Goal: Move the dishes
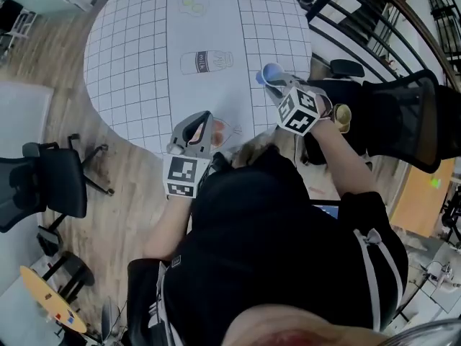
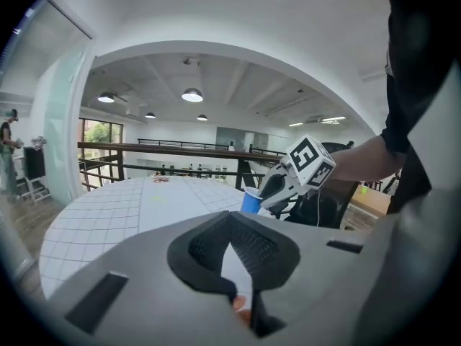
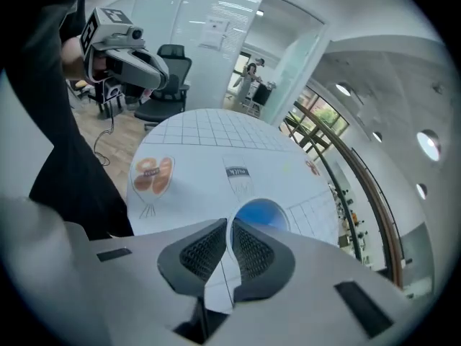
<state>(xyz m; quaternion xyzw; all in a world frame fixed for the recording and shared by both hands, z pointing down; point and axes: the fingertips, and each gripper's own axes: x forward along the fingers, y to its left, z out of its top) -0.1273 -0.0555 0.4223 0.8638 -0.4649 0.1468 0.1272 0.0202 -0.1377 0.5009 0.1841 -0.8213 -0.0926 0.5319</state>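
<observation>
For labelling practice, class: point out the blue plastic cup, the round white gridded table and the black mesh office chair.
Blue plastic cup (image 3: 259, 213): right gripper view, its inside.
Round white gridded table (image 1: 130, 49): head view, bare top.
Black mesh office chair (image 1: 403, 117): head view, backrest.

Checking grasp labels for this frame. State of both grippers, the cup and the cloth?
left gripper: jaws shut, nothing between them.
right gripper: jaws shut on the blue cup's rim.
blue cup: held by its rim, nothing visible inside.
tablecloth: spread flat over the round table.
</observation>
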